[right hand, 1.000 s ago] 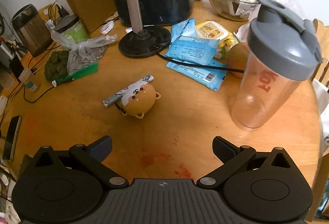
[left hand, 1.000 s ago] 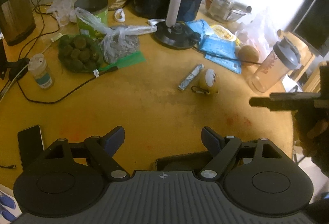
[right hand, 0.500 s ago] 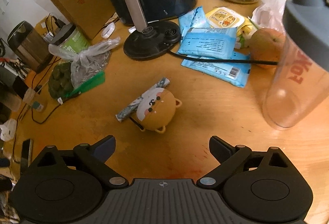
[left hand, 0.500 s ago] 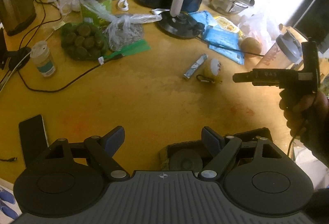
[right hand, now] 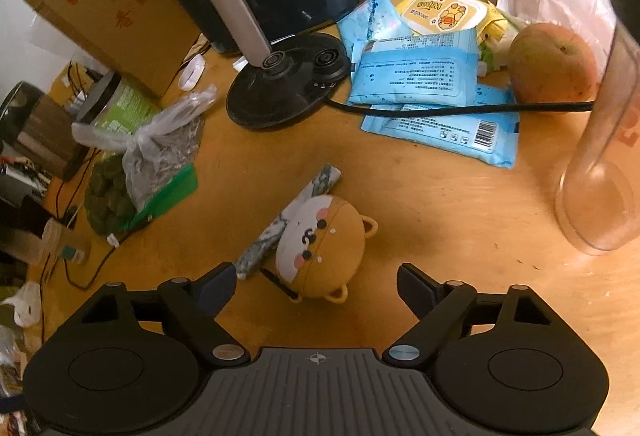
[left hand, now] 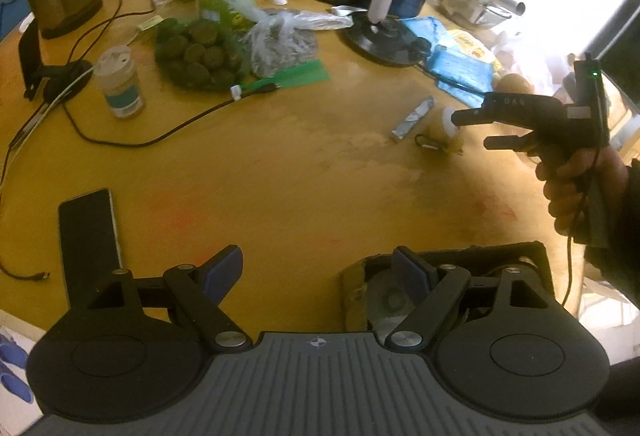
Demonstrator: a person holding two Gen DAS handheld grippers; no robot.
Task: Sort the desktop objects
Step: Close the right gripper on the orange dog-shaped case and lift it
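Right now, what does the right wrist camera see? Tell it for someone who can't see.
The right gripper, jaws open and just narrowing, hangs over a small brown dog-faced case on a wooden table. A striped wrapper touches the case; blue packets, a mango and a clear shaker cup lie beyond.

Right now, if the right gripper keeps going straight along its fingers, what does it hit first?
Most likely the dog-faced pouch: it lies just ahead of the right gripper, centred between open jaws that have just been closing, nothing gripped yet. The wrapped stick beside it sits left of that line. Depth is uncertain.
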